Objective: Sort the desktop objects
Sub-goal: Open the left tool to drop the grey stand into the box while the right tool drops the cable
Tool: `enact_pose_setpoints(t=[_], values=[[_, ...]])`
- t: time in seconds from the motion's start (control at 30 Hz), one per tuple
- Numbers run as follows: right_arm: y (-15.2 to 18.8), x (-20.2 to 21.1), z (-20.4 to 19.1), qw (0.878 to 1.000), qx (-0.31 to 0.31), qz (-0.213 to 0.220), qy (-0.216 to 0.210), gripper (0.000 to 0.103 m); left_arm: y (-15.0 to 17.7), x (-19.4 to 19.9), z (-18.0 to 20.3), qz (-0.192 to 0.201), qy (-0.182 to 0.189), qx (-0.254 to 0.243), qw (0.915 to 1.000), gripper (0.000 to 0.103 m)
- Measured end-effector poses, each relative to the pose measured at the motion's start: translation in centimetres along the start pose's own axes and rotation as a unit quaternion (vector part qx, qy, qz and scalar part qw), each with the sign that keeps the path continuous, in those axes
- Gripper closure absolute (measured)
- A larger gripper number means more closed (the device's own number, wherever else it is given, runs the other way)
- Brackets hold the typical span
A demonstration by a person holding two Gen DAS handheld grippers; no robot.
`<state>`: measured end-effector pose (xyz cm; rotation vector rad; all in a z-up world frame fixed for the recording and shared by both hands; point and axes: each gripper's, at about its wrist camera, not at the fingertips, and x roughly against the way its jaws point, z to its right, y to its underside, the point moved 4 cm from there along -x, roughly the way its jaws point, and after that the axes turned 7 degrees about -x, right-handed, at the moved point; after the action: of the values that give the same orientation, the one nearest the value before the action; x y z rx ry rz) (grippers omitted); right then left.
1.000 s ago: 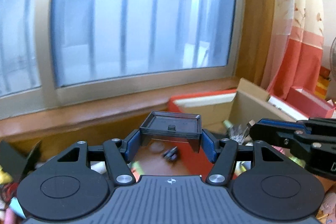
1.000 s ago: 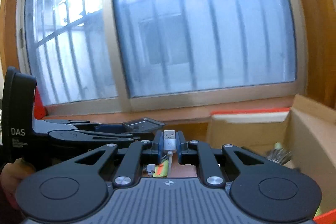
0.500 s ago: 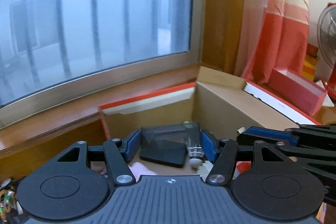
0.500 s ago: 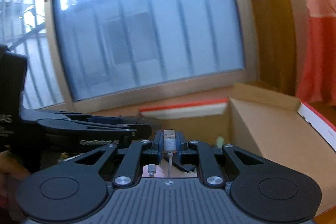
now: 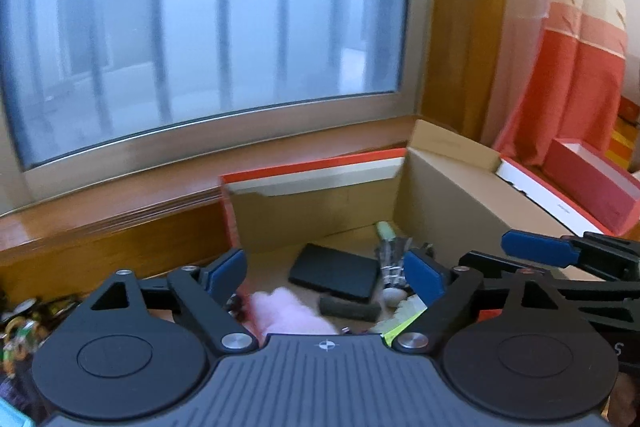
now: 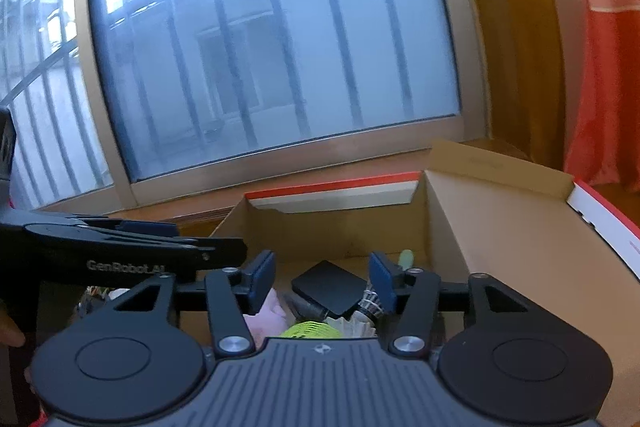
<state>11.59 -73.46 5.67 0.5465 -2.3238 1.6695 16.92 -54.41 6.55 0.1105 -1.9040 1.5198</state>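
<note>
While both grippers hang over the box (image 5: 448, 195), the left gripper (image 5: 326, 273) is spread wide with nothing between its blue pads (image 5: 226, 269); the right gripper (image 6: 322, 277) is likewise released and empty. In the box lie a black case (image 5: 334, 277), pink fluff (image 5: 286, 313), a shuttlecock (image 6: 370, 303), a grey block (image 5: 348, 309) and a yellow-green item (image 6: 308, 329), partly hidden behind the gripper bodies. "GenRobot AI" reads on the left gripper's side in the right view. Clutter (image 5: 24, 323) at the left of the box is too blurred to identify. A red box (image 5: 592, 179) sits beyond the box's right edge.
</note>
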Motion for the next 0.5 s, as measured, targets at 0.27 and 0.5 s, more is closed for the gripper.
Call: enact_pose_setpoints(t=[0.27, 0.5], values=[[0.1, 0.3, -4.2, 0.999, 0.034, 0.024, -0.014, 0.036, 2.3, 5.6, -5.1, 0.02, -0.056, 0.016, 0.9981, 0.004], [1.7, 1.7, -11.8, 0.997, 0.057, 0.052, -0.009, 0.029, 6.5, 10.1, -12.8, 0.013, -0.086, 0.014, 0.9961, 0.002]])
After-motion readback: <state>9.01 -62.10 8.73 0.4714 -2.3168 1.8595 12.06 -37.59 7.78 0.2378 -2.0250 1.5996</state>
